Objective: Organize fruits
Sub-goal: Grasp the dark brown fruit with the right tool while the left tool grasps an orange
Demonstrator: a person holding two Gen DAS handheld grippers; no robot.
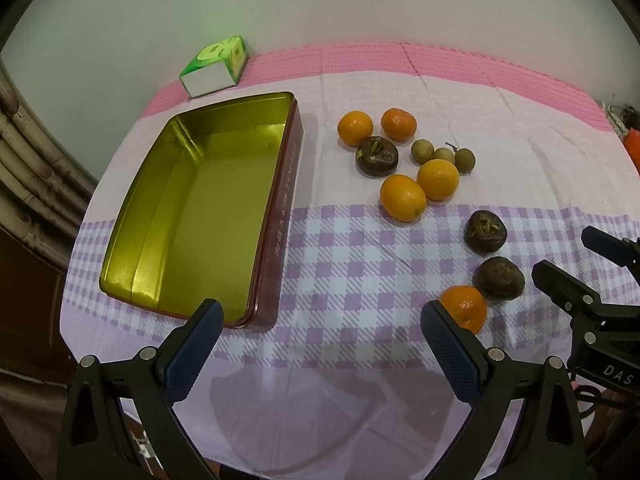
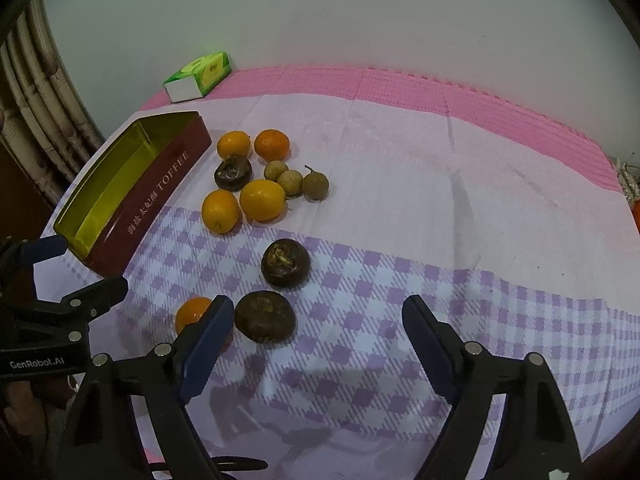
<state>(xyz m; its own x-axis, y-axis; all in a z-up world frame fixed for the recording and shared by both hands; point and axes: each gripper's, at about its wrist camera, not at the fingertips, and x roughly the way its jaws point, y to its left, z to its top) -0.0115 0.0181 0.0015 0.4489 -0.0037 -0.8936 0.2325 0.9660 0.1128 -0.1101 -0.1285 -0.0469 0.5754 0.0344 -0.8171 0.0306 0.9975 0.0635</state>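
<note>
At left of the right-wrist frame, the maroon tin [image 2: 160, 188] reads "TOFFEE", while the left gripper [image 1: 320, 340], marked "GenRobot.AI", and right gripper [image 2: 318, 336] gape empty.

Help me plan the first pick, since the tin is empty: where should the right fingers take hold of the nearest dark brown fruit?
Grip the nearest dark brown fruit across its widest middle, coming down from above. It sits flat and squat with its rough crown up, so its rounded flanks suit the open right gripper. Mind the orange close on its left, probably leaving one finger little room.
</note>
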